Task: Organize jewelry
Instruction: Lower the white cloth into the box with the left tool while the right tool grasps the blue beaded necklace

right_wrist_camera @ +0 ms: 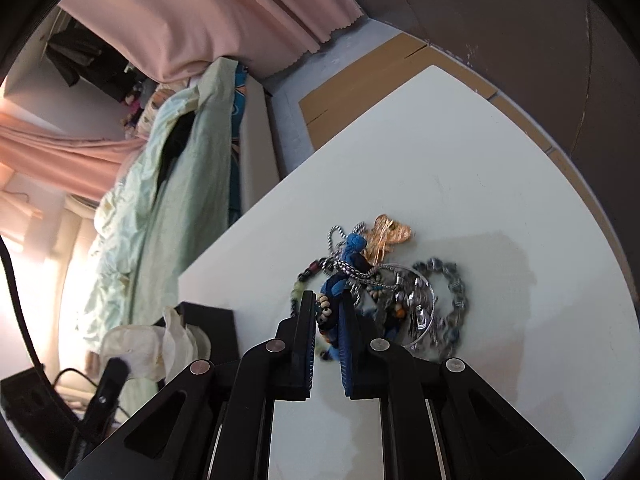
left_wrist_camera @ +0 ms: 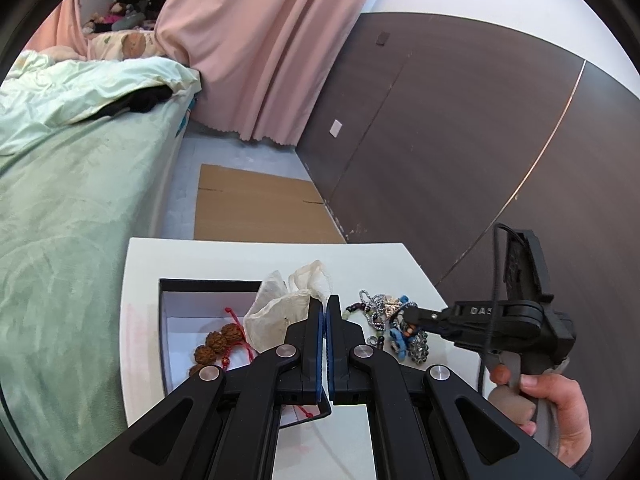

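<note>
A tangled jewelry pile lies on the white table: a blue cord piece, a gold ornament, silver chains and a grey bead bracelet. My right gripper is shut on a small-beaded strand with blue cord at the pile's near edge. In the left wrist view the right gripper reaches into the same pile from the right. My left gripper is shut with nothing seen between its fingers. It hovers beside an open black-rimmed box that holds a brown bead bracelet with red cord.
Crumpled white paper sits at the box's right edge, just behind my left fingertips. A bed with green bedding runs along the table's left side. Flat cardboard lies on the floor beyond. A person's hand holds the right gripper.
</note>
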`<state>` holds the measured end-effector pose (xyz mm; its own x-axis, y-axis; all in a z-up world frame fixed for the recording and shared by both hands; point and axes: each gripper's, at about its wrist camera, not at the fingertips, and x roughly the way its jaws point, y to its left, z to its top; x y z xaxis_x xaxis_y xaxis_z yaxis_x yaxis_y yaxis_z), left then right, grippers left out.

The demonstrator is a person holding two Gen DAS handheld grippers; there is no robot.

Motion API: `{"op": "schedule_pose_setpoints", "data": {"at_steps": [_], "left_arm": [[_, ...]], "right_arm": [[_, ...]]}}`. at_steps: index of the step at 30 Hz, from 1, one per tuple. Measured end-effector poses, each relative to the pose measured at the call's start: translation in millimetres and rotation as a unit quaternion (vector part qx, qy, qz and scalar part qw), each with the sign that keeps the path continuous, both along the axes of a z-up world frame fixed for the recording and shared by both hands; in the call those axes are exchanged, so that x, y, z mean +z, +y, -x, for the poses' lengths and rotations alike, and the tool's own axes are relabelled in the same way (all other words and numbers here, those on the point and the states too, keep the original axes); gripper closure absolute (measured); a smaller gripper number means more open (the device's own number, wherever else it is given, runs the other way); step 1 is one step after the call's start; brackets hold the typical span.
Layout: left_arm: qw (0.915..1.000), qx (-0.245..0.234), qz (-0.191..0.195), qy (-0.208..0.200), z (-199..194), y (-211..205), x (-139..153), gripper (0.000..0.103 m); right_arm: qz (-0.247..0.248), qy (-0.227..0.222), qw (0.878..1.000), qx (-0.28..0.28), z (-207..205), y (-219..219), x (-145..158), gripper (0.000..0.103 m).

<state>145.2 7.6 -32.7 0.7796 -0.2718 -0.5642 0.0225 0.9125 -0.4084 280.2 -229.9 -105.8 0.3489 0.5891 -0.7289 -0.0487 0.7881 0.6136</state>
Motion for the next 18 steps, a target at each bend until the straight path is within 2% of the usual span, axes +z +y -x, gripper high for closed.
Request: {"op": "schedule_pose_setpoints", "data": {"at_steps": [11, 15, 18], "left_arm": [[0.9996, 0.024, 0.0, -0.016, 23.9, 12.8, 11.4, 0.103], [0.9993, 0.029, -0.004, -0.022, 30.0, 18.3, 14.6, 0.102], [0.9991, 0.035, -0.004, -0.026, 32.9, 23.2, 16.4, 0.102]], "right_arm": [[-0.096, -0.046, 0.994, 0.018, 33.7, -4.3, 36.0, 0.091], [-0.144, -0.039, 0.988, 0.027, 40.3, -1.1, 37.9, 0.091], [-0.152, -0.046, 0.987, 0.033, 45.1, 5.0, 41.8, 0.091]]}}
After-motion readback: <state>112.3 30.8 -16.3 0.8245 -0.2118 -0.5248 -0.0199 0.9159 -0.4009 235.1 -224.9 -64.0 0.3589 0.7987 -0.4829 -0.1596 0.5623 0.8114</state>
